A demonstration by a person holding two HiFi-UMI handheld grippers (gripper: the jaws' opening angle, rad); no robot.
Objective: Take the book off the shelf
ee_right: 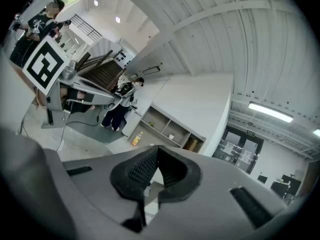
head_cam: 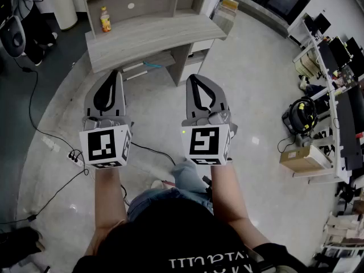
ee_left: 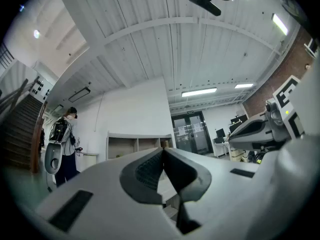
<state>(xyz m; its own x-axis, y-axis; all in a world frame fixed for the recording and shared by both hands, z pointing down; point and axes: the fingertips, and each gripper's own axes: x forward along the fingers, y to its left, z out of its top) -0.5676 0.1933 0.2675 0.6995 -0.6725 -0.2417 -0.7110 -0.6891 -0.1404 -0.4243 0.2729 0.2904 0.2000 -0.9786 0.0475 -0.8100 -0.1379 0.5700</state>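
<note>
A grey shelf unit (head_cam: 149, 36) with open compartments stands ahead of me across bare floor. Its rightmost compartment holds a brown upright thing (ee_right: 193, 144), perhaps the book, too small to tell. An orange bottle (head_cam: 105, 19) stands on the unit's lower top, also seen as the bottle (ee_right: 135, 138) in the right gripper view. My left gripper (head_cam: 111, 74) and right gripper (head_cam: 193, 78) are held side by side, pointing at the unit and well short of it. The left gripper (ee_left: 163, 149) is shut with nothing in it. So is the right gripper (ee_right: 157, 148).
Cables and a power strip (head_cam: 74, 158) lie on the floor at left. A cardboard box (head_cam: 301, 158), a yellow-and-black machine (head_cam: 301, 114) and cluttered desks (head_cam: 341, 67) line the right. A person with a backpack (ee_left: 64, 139) stands left of the unit, near stairs (ee_left: 17, 134).
</note>
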